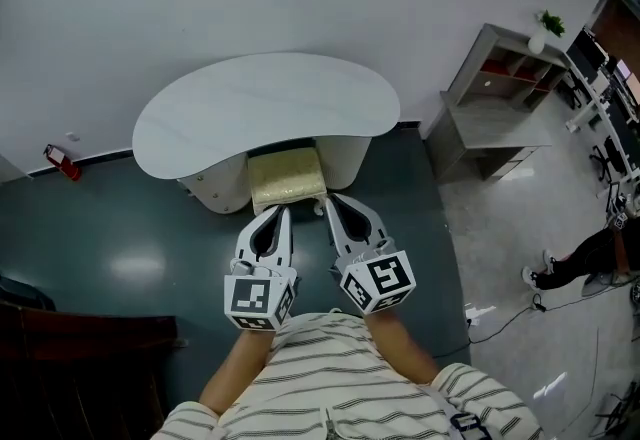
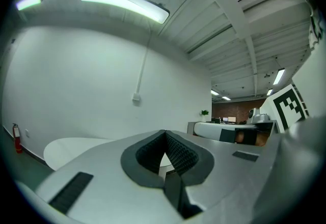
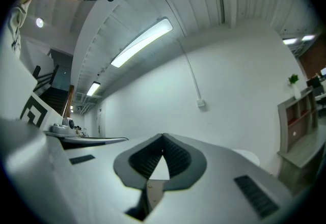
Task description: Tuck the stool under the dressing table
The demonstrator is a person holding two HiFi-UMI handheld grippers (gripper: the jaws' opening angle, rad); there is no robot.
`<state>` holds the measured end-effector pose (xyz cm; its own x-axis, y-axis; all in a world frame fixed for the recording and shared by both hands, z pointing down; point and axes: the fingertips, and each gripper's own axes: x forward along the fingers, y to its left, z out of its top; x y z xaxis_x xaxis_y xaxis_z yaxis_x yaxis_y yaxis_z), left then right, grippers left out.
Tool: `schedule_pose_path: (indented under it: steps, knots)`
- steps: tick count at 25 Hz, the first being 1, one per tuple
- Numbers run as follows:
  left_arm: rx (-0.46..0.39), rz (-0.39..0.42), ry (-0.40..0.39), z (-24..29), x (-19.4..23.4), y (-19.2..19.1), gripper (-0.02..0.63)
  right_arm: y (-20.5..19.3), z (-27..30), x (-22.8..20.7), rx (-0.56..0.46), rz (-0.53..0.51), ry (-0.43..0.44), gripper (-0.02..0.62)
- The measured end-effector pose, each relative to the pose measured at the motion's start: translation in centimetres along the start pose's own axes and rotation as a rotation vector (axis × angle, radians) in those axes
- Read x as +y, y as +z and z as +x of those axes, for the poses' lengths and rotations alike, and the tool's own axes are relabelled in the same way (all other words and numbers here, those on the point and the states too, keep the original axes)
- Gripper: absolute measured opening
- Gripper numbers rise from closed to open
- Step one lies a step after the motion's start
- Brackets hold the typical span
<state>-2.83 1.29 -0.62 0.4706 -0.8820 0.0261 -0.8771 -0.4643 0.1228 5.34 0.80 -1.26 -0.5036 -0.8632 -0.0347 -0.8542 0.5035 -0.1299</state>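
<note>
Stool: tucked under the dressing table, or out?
Partly in: the stool sits in the dressing table recess, cushion front showing beyond the tabletop.

Head view looks steeply down from above the dressing table; 2 gripper views face level, just above its top; all 3 share the white wall.

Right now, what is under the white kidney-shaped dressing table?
A beige cushioned stool sits between the base panels of the white kidney-shaped dressing table, its front end sticking out. The tabletop covers its rear, and its legs are hidden.
</note>
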Motion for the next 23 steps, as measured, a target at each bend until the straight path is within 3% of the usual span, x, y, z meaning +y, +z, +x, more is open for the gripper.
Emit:
schedule_pose_path:
  steps: [23]
  knots:
    - [-0.048, 0.001, 0.030, -0.8, 0.5, 0.7, 0.006, 0.3, -0.2, 1.4, -0.029, -0.042, 0.026, 0.012]
